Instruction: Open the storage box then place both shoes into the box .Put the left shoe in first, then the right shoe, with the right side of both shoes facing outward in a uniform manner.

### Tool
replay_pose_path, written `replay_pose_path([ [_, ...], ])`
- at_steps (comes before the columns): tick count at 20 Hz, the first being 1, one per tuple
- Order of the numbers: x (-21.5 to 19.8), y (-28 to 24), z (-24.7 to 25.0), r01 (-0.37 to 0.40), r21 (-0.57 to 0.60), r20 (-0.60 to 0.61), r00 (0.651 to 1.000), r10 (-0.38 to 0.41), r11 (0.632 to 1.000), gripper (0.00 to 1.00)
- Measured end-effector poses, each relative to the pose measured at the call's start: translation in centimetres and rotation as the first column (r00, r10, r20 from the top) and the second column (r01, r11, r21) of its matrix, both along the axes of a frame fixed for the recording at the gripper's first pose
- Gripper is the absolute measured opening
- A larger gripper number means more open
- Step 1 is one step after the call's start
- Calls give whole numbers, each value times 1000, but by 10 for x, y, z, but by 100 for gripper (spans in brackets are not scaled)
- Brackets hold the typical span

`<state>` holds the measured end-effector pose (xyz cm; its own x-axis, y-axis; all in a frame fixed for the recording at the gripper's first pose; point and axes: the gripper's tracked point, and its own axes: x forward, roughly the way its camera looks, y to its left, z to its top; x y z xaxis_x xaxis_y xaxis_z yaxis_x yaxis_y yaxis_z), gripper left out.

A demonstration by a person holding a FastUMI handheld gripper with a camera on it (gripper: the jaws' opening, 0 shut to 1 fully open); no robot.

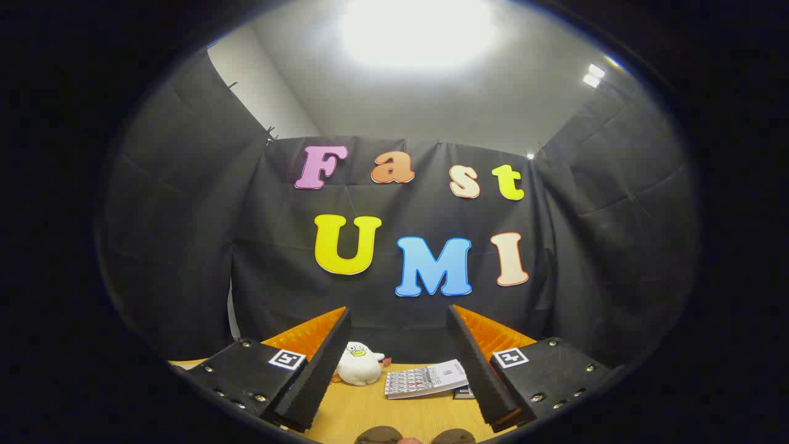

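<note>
My gripper (399, 317) stands open, raised above the wooden table (370, 413) and facing the booth's back wall. Its two black fingers (317, 370) with orange backing are spread wide with nothing between them. Below the fingers, at the table's near edge, two dark rounded shapes (414, 436) peek into view; I cannot tell whether they are the shoes.
A white plush toy with big eyes (359, 364) sits on the table beyond the fingers, near the back wall. A printed booklet (426, 379) lies to its right, partly behind the right finger.
</note>
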<state>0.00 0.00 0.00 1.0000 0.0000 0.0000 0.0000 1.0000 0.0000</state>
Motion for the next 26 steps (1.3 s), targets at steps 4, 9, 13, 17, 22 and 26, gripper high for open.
replay_pose_path([
  [4, -5, -4, -2, 3, 13, -4, 1000, -3, 1000, 95],
  [9, -11, -7, -5, 0, 14, -13, 1000, 0, 1000, 95],
  [13, -15, -2, -10, -16, 26, -30, 999, 17, 1000, 95],
  [17, -24, 3, -13, -22, 33, -22, 1000, 22, 999, 95],
  [22, -33, 9, -25, -33, 17, -39, 999, 34, 999, 95],
  [26, -33, 19, -46, -66, 53, -97, 993, 70, 996, 95],
])
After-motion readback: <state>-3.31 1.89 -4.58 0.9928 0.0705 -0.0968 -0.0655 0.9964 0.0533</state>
